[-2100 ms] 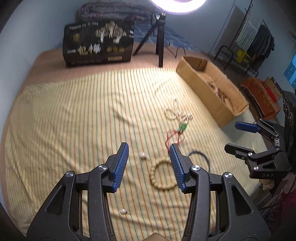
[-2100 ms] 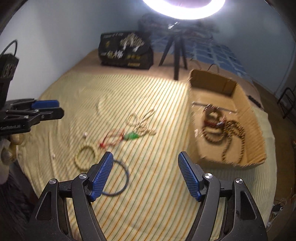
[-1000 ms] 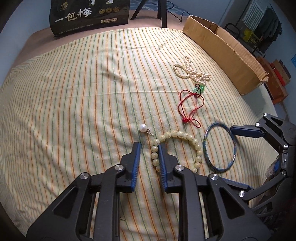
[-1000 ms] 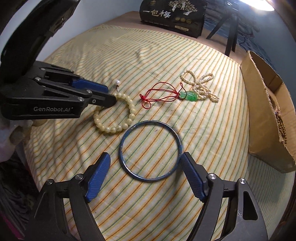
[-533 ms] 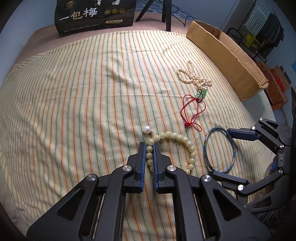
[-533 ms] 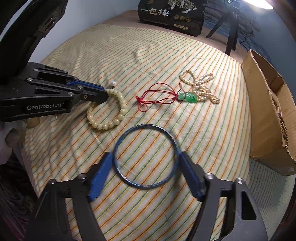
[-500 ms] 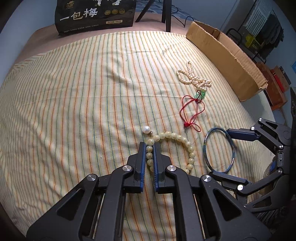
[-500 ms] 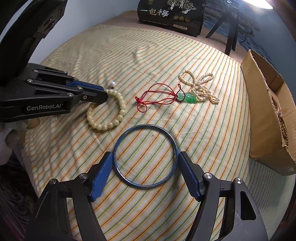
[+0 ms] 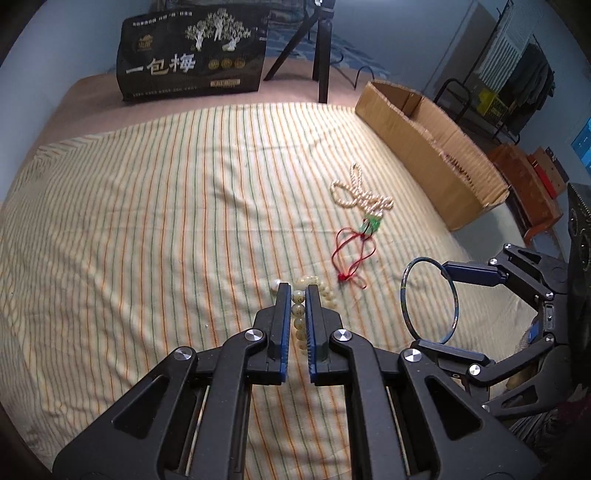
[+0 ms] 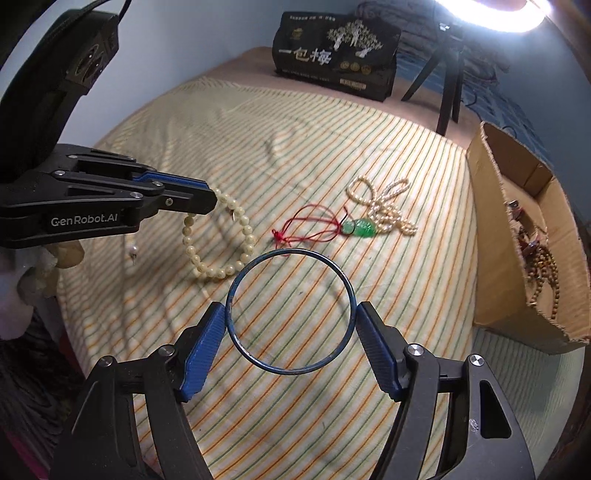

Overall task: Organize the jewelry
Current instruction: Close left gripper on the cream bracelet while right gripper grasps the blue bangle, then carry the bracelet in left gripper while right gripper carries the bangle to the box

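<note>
Both pairs of blue-padded fingers have a catch. Left gripper (image 9: 296, 288): jaws pinched nearly together on the cream bead bracelet (image 10: 221, 236), a few beads clamped between the pads, the rest of the loop hanging below the tips, clear of the cloth in the right wrist view. Right gripper (image 10: 291, 317): jaws spread wide, each pad pressing an opposite side of the thin blue bangle (image 10: 290, 312), which spans the gap and is carried above the bedcover; from the left wrist view the bangle (image 9: 430, 300) stands on edge between the two fingers. Striped yellow bedcover (image 9: 147, 221) underneath. A loose pearl earring (image 10: 133, 253) lies on the cloth just below the left gripper. Beyond the bracelet, a red cord (image 10: 306, 229) with a green pendant (image 10: 364, 227) lies flat, its pendant end touching a tangled white pearl necklace (image 10: 384, 206). Cardboard box (image 10: 517, 236) at the right edge of the bed, open-topped, brown bead strands (image 10: 543, 273) heaped inside. At the far end, a black printed bag (image 9: 192, 55) stands upright beside a tripod (image 9: 317, 48); a ring light (image 10: 491, 14) glows above it in the right wrist view.
</note>
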Demonstrator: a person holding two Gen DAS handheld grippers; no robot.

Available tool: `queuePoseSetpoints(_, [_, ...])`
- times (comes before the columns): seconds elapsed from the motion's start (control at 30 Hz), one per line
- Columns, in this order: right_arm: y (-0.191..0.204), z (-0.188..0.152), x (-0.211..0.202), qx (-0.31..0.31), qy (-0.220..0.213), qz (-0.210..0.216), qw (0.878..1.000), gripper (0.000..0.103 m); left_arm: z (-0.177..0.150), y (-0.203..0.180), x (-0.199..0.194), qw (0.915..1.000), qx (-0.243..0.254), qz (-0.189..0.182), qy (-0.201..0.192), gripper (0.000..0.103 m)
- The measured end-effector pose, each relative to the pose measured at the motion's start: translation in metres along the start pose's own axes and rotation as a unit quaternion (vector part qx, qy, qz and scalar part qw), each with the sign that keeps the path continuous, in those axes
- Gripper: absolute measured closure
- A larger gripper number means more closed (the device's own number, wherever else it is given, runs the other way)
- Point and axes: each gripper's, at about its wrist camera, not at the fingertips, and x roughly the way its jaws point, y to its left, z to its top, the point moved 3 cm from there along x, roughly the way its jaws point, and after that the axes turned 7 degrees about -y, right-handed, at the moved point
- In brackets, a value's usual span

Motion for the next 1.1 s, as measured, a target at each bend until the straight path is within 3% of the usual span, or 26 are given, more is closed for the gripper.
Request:
queuePoseSetpoints(0.5, [-0.037,0.023,-0.053,0.034,-0.064,-0.029,0.997,0.031,0.046,-0.027,-0.036,0.9976,0.005,-0.033,-0.061,0.098])
queuePoseSetpoints(1.1, [-0.134,0.037,-0.091,0.120,-0.109,-0.082,0.983,0.031,0.111,-0.093,-0.021,0.9924,0.031,-0.078,-0.091,0.098])
